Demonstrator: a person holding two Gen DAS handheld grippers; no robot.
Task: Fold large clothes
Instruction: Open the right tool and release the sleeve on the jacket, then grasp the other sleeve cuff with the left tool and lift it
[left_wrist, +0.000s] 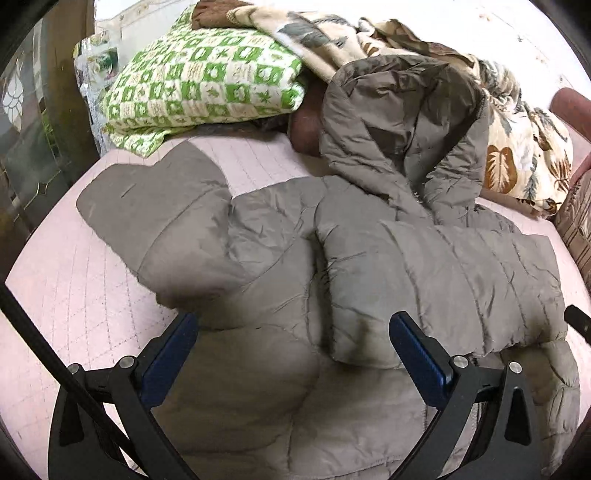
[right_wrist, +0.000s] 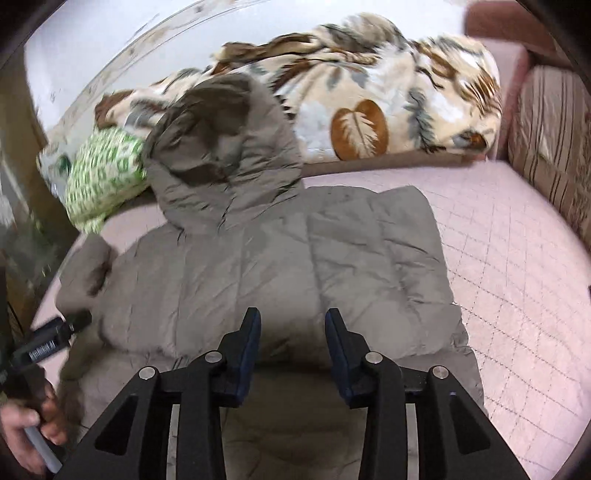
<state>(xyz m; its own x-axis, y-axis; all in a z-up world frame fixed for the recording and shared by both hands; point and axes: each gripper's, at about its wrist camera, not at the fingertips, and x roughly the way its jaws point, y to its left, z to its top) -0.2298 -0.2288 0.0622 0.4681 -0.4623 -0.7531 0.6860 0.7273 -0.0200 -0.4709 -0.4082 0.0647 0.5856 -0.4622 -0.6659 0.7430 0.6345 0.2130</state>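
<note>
A grey-brown hooded puffer jacket (left_wrist: 280, 266) (right_wrist: 258, 266) lies spread on the pink quilted bed (left_wrist: 74, 295) (right_wrist: 517, 295). Its hood (left_wrist: 399, 110) (right_wrist: 221, 147) rests against the bedding at the far side. In the left wrist view one sleeve (left_wrist: 443, 277) is folded across the body and the other sleeve (left_wrist: 159, 206) sticks out to the left. My left gripper (left_wrist: 293, 328) stands wide open just above the jacket's lower body, with nothing pinched. My right gripper (right_wrist: 292, 323) hovers over the jacket's middle, its jaws partly apart and no fabric between the pads.
A green-and-white checked quilt (left_wrist: 199, 85) (right_wrist: 107, 170) and a leaf-patterned blanket (left_wrist: 517, 147) (right_wrist: 369, 110) are piled along the far edge. A striped cushion (right_wrist: 546, 140) stands at the right. A hand (right_wrist: 22, 424) holds the left gripper at the right wrist view's left edge.
</note>
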